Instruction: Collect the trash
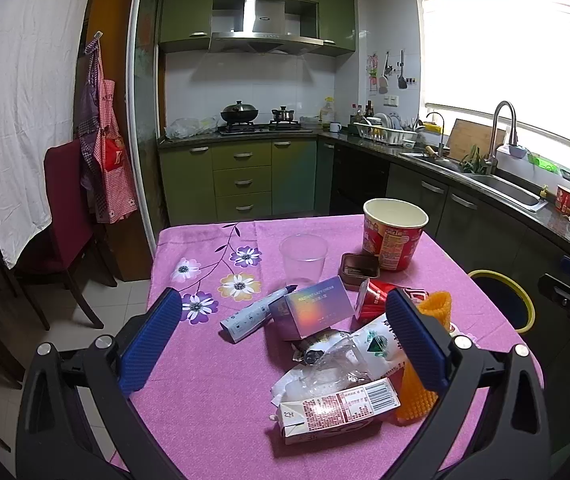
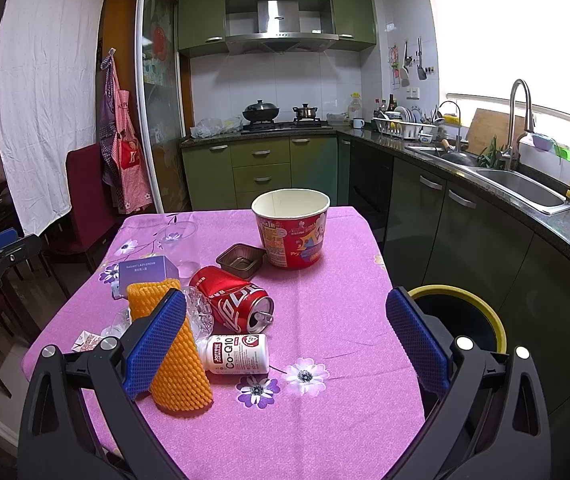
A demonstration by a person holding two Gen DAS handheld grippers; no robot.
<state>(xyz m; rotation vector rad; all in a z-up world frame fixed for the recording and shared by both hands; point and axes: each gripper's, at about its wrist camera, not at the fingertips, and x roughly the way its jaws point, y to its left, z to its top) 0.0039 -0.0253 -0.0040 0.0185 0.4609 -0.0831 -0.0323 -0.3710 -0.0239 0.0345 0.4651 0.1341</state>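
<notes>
Trash lies on a pink flowered tablecloth (image 1: 205,380): a milk carton (image 1: 337,408), an orange foam net (image 1: 425,396), a white bag (image 1: 381,344), a crushed red cola can (image 2: 231,300), a Co-Q10 bottle (image 2: 237,354), a purple box (image 1: 317,308), a brown tray (image 2: 241,260), a clear cup (image 1: 303,258) and a red noodle bucket (image 2: 291,232). My left gripper (image 1: 285,298) hangs open above the near pile, holding nothing. My right gripper (image 2: 285,296) is open too, over the table's near right part, its left finger in front of the foam net (image 2: 177,352).
A black bin with a yellow rim (image 2: 461,320) stands on the floor off the table's right edge. A dark red chair (image 1: 65,208) is at the far left. Kitchen counters and a sink (image 2: 521,188) run along the right wall.
</notes>
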